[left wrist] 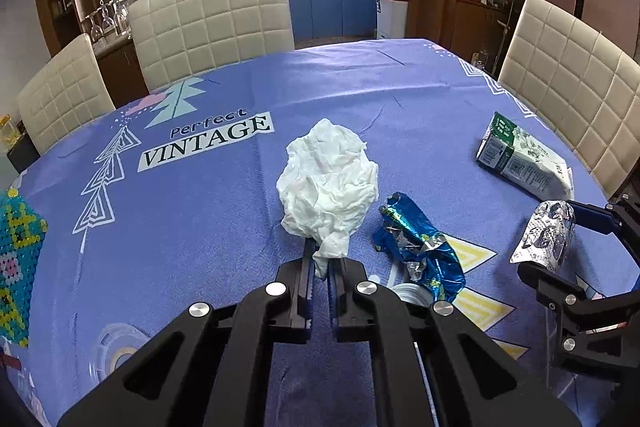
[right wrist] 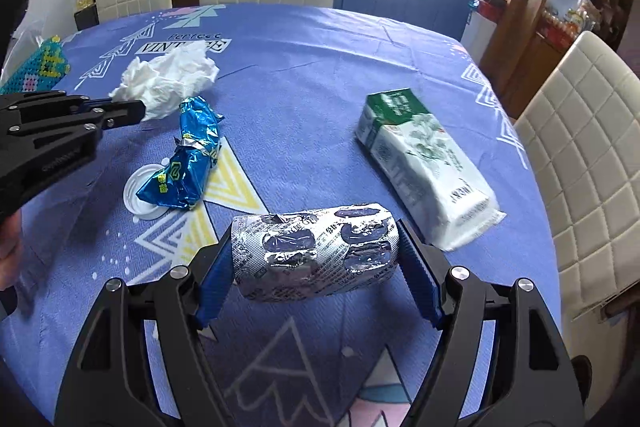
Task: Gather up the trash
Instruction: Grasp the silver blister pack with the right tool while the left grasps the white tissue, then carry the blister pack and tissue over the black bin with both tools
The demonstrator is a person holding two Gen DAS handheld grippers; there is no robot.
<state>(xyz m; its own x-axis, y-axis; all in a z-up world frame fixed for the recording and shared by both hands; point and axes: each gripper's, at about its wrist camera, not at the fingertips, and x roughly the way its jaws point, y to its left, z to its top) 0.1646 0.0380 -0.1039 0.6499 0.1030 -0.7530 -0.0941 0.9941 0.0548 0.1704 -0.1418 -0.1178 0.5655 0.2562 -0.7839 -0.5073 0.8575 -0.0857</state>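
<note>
So the left gripper [left wrist: 320,259] is pinched tight on the bottom corner of the crumpled tissue [left wrist: 329,183], mid-table on the blue tablecloth [left wrist: 240,227]. The right gripper [right wrist: 316,251] is clamped on a curled silver pill pack [right wrist: 316,251]. The blue wrapper [right wrist: 188,155] lies between them, the green-and-white tissue pack [right wrist: 424,163] off right.

Open: far half of the blue printed tablecloth [right wrist: 320,67], twelve o'clock.
Blocked: crumpled blue foil wrapper [right wrist: 188,155] at ten; green-white carton [right wrist: 420,163] at two.
</note>
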